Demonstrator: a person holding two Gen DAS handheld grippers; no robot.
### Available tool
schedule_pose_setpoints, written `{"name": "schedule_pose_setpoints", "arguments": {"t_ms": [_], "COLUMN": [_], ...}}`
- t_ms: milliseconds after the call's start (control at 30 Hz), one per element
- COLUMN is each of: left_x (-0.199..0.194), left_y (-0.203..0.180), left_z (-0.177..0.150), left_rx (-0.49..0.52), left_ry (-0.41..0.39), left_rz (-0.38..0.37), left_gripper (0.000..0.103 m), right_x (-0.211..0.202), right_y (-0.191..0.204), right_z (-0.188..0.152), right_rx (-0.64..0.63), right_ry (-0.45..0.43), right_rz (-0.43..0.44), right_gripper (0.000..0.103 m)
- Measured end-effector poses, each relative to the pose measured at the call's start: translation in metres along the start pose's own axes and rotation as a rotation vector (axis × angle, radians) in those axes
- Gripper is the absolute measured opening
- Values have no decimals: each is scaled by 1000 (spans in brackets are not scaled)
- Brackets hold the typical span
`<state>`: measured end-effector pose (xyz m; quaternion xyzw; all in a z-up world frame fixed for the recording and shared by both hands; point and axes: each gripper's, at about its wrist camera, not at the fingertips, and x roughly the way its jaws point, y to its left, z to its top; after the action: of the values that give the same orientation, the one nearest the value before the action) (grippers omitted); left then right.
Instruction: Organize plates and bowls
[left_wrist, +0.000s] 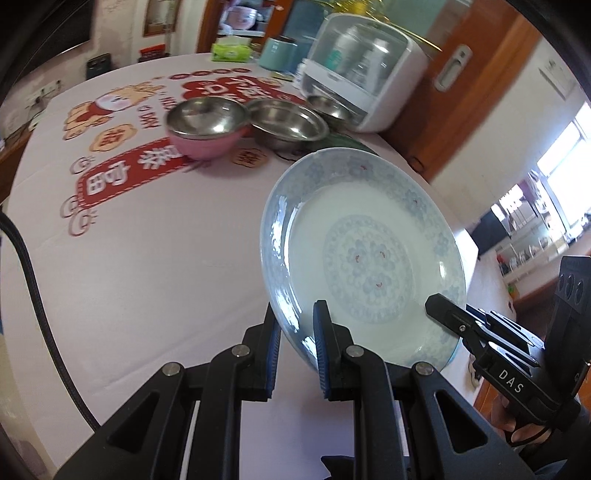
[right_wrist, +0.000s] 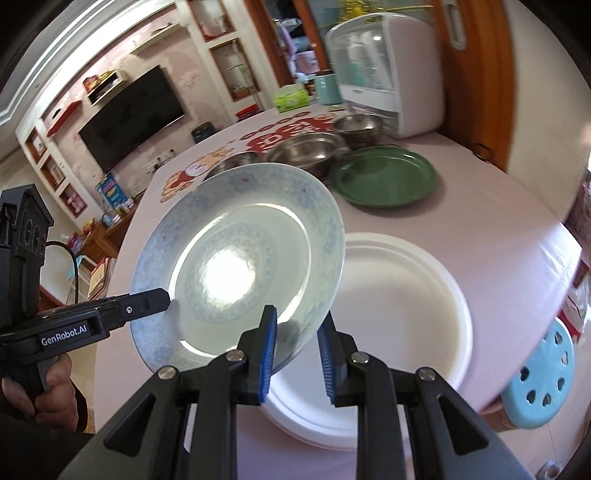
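Observation:
A blue-patterned china plate (left_wrist: 365, 254) hangs tilted above the table, held from both sides. My left gripper (left_wrist: 295, 314) is shut on its near rim, blue pads on either face. My right gripper (right_wrist: 297, 317) is shut on the opposite rim of the same plate (right_wrist: 240, 266). Each gripper shows in the other's view: the right gripper (left_wrist: 441, 306) at the plate's right edge, the left gripper (right_wrist: 157, 299) at its left edge. Under the held plate, a white plate (right_wrist: 402, 291) lies on the table. Farther back are a green plate (right_wrist: 384, 177), a pink steel-lined bowl (left_wrist: 207, 125), a steel basin (left_wrist: 288, 122) and a small steel bowl (left_wrist: 328, 107).
A white dish cabinet (left_wrist: 362, 74) stands at the table's back right, beside a teal canister (left_wrist: 279, 53) and a green tissue pack (left_wrist: 231, 51). The pink printed tablecloth (left_wrist: 147, 258) covers the table. A blue stool (right_wrist: 539, 384) sits beyond the table's right edge.

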<state>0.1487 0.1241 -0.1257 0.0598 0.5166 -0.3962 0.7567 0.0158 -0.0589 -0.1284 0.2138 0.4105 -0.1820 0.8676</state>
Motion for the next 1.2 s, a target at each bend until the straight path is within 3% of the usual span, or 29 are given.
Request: {"name": "schedule_pose_setpoints", "arguments": {"t_ms": [467, 833, 1200], "left_x": [56, 90, 103], "left_y": [-52, -60, -59], "left_z": [-5, -13, -18], "left_rx": [61, -1, -52], "left_ry": [146, 237, 268], "left_rz": [-20, 31, 74], "left_gripper": [17, 19, 19], "right_x": [-4, 19, 35], "right_y": [-58, -82, -90], "right_z": [-17, -18, -10], "right_rx": [90, 77, 46], "right_ry": [71, 169, 233], "right_rz": [-77, -52, -28], "right_gripper": [21, 21, 21]}}
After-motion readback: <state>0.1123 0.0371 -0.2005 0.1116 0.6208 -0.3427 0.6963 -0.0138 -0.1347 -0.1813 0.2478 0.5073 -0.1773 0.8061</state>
